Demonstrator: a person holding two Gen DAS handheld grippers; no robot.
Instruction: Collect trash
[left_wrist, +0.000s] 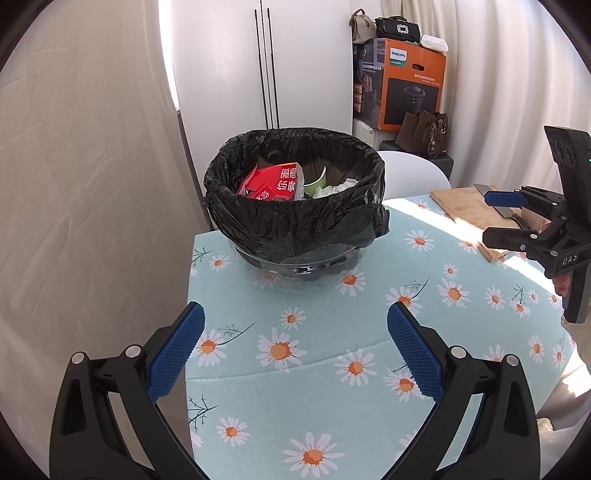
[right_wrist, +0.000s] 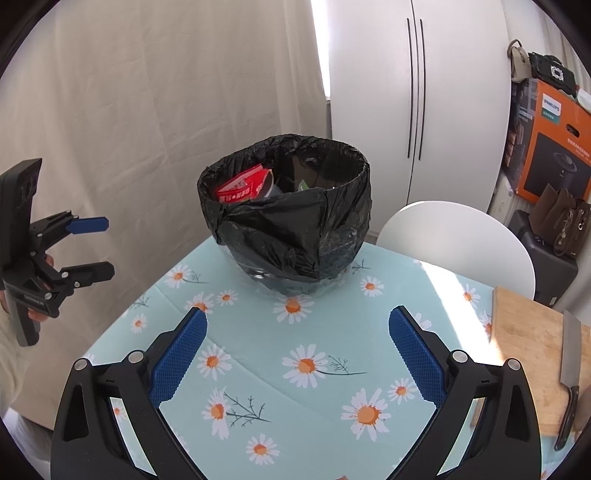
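Observation:
A clear bin lined with a black trash bag (left_wrist: 295, 218) stands on the daisy-print table (left_wrist: 314, 362); it also shows in the right wrist view (right_wrist: 291, 229). Inside lie red packaging (left_wrist: 271, 182), a green cup (left_wrist: 317, 183) and crumpled white paper (left_wrist: 341, 186). My left gripper (left_wrist: 295, 314) is open and empty, short of the bin over the cloth. My right gripper (right_wrist: 297, 317) is open and empty, also short of the bin. Each gripper shows in the other's view, the right one (left_wrist: 491, 218) and the left one (right_wrist: 107, 247), both open.
A wooden cutting board (right_wrist: 528, 354) with a cleaver (right_wrist: 570, 373) lies on the table's right side. A white chair (right_wrist: 454, 240) stands behind the table. An orange Philips box (left_wrist: 402, 85) and bags are stacked at the back right. Curtains hang on the left.

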